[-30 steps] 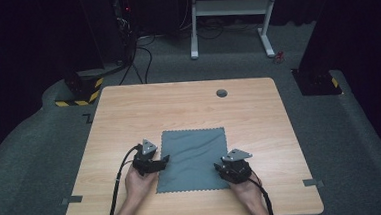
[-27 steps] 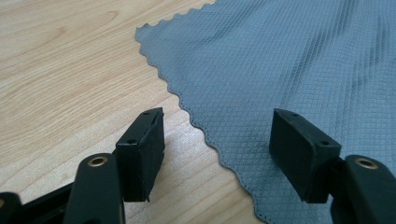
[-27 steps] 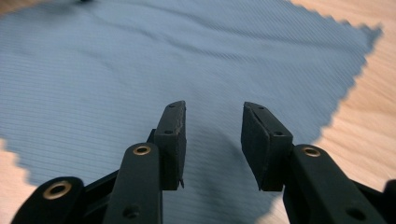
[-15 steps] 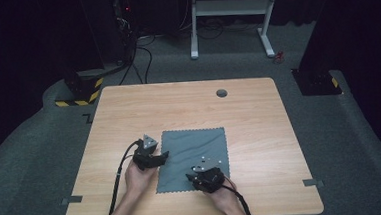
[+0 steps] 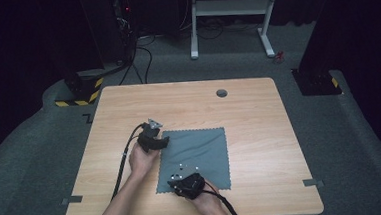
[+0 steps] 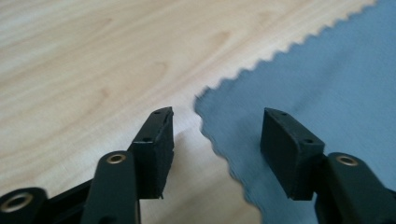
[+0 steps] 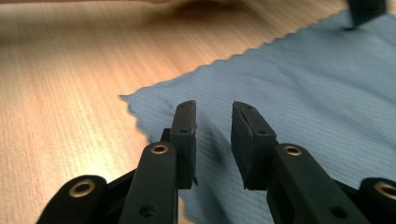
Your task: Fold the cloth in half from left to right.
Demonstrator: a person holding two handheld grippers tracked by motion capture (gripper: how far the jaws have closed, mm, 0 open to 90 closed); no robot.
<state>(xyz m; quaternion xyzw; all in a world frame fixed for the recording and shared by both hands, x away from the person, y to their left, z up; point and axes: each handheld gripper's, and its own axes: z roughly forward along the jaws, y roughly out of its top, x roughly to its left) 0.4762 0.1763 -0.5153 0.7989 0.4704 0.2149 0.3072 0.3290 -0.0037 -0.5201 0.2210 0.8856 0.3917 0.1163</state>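
I have the grey cloth point(image 5: 196, 157) flat on the table point(image 5: 260, 133); left gripper point(image 6: 217, 140) straddles its far-left corner, right gripper point(image 7: 214, 140) its near-left, both closing, gripping nothing yet, ready to pinch

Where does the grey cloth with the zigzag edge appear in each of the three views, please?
High view: the grey cloth lies flat on the near middle of the wooden table.
Left gripper view: it takes up the right side, one corner pointing between the jaws.
Right gripper view: it spreads across the right and centre, under the jaws.
Shared landmark: the cloth's zigzag edge against the pale wood.
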